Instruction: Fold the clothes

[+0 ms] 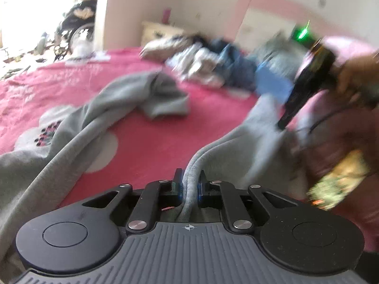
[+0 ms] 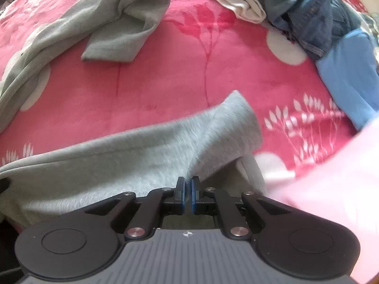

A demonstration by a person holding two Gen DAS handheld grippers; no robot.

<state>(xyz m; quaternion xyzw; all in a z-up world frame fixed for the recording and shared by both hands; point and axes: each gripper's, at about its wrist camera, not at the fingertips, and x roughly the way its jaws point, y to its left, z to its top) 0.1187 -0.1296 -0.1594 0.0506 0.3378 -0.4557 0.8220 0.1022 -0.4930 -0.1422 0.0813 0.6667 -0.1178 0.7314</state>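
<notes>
A grey garment (image 1: pixel 132 94) lies spread and rumpled across the pink bed cover (image 1: pixel 146 142). My left gripper (image 1: pixel 189 179) is shut on a thick rolled edge of it, which runs up between the blue pads. In the right wrist view my right gripper (image 2: pixel 188 184) points down at the bed and is shut on a fold of the same grey garment (image 2: pixel 142 151). One grey limb (image 2: pixel 113 23) lies crumpled at the upper left. The right gripper's black body (image 1: pixel 305 82) shows blurred in the left wrist view, held by a hand (image 1: pixel 355 71).
A heap of unfolded clothes (image 2: pixel 308 7), white and denim, sits at the far right of the bed with a light blue piece (image 2: pixel 350 75) beside it. Pink fabric (image 2: pixel 331 201) fills the lower right. A pink headboard (image 1: pixel 260 11) and a small cabinet (image 1: pixel 156 30) stand behind.
</notes>
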